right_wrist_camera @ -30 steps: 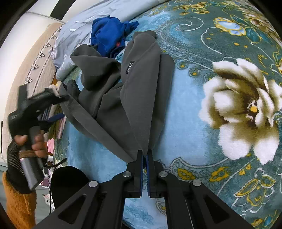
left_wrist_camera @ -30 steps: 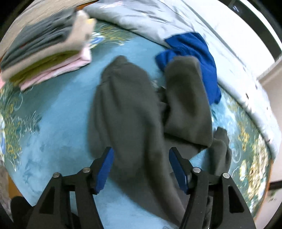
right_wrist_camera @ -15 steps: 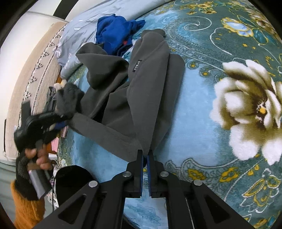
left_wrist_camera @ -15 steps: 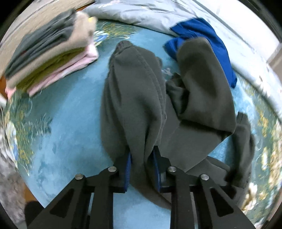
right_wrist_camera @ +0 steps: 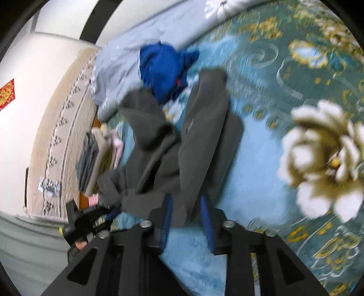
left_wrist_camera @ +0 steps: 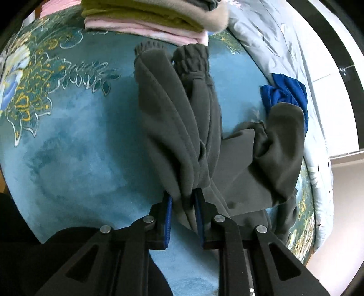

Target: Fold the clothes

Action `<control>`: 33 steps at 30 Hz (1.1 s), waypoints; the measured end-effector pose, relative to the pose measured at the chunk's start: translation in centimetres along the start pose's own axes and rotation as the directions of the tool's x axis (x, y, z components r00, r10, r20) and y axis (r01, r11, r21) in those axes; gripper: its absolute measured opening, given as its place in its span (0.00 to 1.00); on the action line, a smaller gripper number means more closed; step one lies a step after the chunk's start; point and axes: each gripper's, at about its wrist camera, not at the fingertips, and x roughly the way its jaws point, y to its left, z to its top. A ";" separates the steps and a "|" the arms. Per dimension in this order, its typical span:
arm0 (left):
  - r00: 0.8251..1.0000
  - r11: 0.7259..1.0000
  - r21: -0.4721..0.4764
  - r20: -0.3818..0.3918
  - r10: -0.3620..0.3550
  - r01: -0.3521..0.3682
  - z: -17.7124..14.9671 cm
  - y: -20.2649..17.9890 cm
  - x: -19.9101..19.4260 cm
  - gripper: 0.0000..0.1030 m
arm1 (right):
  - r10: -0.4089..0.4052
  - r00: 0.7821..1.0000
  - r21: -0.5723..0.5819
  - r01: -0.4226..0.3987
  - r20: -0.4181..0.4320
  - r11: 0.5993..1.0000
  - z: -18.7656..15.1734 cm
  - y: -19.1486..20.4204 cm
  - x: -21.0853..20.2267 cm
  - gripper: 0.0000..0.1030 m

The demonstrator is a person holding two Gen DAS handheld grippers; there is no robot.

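Note:
A dark grey fleece garment lies crumpled on the blue floral bedspread. My left gripper is closing, and its blue pads pinch a bunched fold of the garment near the two ribbed cuffs. In the right wrist view the same garment stretches away from my right gripper. Its jaws are opening, with the garment's near edge loose between the pads. The left gripper shows there as a black shape at the lower left, held by a hand.
A stack of folded clothes sits just beyond the cuffs, seen again as a stack by the bed's edge. A blue garment lies bunched against a pale grey quilt. The large cream flower marks bare bedspread.
My left gripper shut on the grey fold and carried it toward the folded stack, rolling as it went. My right gripper, shut on the hem before, rose a little and its jaws parted.

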 end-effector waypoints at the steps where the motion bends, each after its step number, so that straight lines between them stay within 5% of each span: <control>1: 1.000 1.000 0.001 0.001 -0.002 0.002 0.0 0.1 0.0 0.17 | -0.009 1.000 0.008 0.009 0.019 1.000 0.6 -0.2 -0.2 0.36; 8: 1.000 0.999 0.035 0.018 0.015 -0.016 -0.2 -0.3 0.0 0.17 | -0.029 0.990 0.193 0.001 0.139 0.981 7.1 -3.1 2.6 0.55; 15: 1.000 1.000 0.031 0.030 0.003 -0.004 -0.3 0.0 -0.1 0.17 | -0.037 0.999 0.363 0.021 0.039 0.932 10.2 -4.4 10.2 0.55; 16: 0.999 0.999 0.037 0.035 0.003 -0.004 -0.4 -0.1 -0.2 0.17 | -0.046 0.999 0.367 0.033 0.026 0.929 10.4 -4.0 10.8 0.53; 20: 0.999 0.999 0.048 0.045 0.008 -0.010 -0.4 -0.3 -0.2 0.17 | -0.060 0.998 0.352 0.057 -0.002 0.934 11.0 -2.3 12.0 0.07; 24: 0.999 0.999 0.043 0.042 0.006 -0.008 -0.3 -0.3 -0.1 0.17 | -0.027 0.990 0.191 0.001 0.136 0.982 12.6 0.9 6.7 0.06; 29: 0.998 0.999 0.027 0.035 -0.044 0.043 0.2 0.1 0.0 0.17 | 0.020 0.912 0.083 -0.059 0.410 0.995 13.0 0.9 -6.0 0.06; 31: 0.997 0.997 0.023 0.027 -0.071 0.070 0.4 0.0 0.2 0.19 | 0.012 0.889 0.063 -0.046 0.458 0.997 11.7 -0.1 -9.5 0.06; 33: 0.992 0.991 0.044 0.025 -0.126 0.125 0.5 -0.6 0.2 0.21 | -0.045 0.891 0.066 0.017 0.452 0.998 9.7 -1.6 -10.4 0.06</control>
